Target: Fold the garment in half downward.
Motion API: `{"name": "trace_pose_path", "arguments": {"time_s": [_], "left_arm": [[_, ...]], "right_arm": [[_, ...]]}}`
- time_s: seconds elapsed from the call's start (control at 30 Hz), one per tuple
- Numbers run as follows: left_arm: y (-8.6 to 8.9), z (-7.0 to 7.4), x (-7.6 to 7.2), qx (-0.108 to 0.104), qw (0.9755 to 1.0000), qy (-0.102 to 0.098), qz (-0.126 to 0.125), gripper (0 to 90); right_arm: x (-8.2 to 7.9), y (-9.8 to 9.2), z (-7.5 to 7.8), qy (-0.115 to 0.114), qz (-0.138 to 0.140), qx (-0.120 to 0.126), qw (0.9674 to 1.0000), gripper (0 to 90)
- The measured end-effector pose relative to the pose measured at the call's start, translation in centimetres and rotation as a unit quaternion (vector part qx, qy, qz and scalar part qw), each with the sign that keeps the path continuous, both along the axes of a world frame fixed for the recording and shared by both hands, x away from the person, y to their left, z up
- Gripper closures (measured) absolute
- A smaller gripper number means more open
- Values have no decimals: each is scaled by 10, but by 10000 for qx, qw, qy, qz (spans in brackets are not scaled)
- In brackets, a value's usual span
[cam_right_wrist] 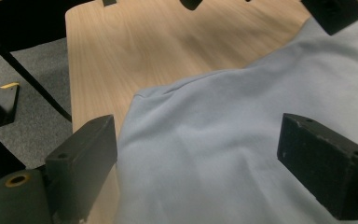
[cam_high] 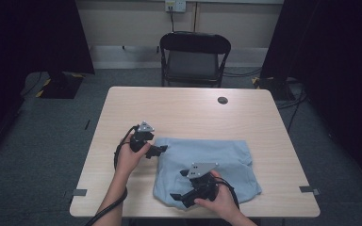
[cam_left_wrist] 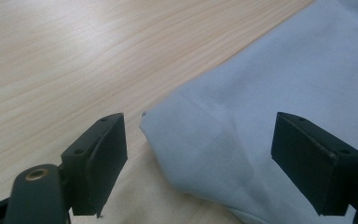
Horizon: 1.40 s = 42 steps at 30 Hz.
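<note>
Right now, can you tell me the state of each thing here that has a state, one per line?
Cloth: folded, lying flat on the table, held by no gripper.
Left gripper: open, at the cloth's corner, not gripping.
Right gripper: open, over the cloth, not gripping.
Chair: unfolded, empty, beyond the table.
Table: bare wood around the cloth.

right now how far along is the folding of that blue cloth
Partly done, it seems: the light blue cloth already lies doubled on the table. In hand: the left gripper and right gripper sit at its left edge, jaws open, nothing gripped. Left: grip, then probably fold again.
</note>
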<state>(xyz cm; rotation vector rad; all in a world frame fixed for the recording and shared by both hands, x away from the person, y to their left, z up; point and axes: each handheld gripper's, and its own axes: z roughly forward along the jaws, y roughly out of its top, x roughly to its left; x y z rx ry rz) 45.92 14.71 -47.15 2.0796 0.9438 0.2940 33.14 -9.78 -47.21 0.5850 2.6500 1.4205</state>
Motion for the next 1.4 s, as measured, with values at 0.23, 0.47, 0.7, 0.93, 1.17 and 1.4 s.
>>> {"name": "trace_pose_path", "arguments": {"time_s": [0.23, 0.47, 0.7, 0.93, 1.17, 1.4], "left_arm": [[-4, -1, 2, -43, 10000, -26, -27, 181], [-5, -4, 3, 30, 10000, 5, -40, 180], [-4, -5, 3, 29, 10000, -6, -42, 181], [-3, -5, 3, 37, 10000, 30, -39, 182], [1, -4, 5, 13, 10000, 14, 45, 182], [3, -8, 8, 131, 9998, 32, 112, 182]], "right_arm": [[3, 16, -5, 18, 52, -89, 9999, 125], [5, 31, -13, 120, 115, -176, 9997, 143], [9, 43, -17, 128, 135, -283, 9994, 179], [10, 55, -19, 3, 175, -464, 9988, 197], [6, 61, -25, -156, 131, -727, 9971, 253], [0, 61, -27, -457, 56, -707, 9964, 499]]}}
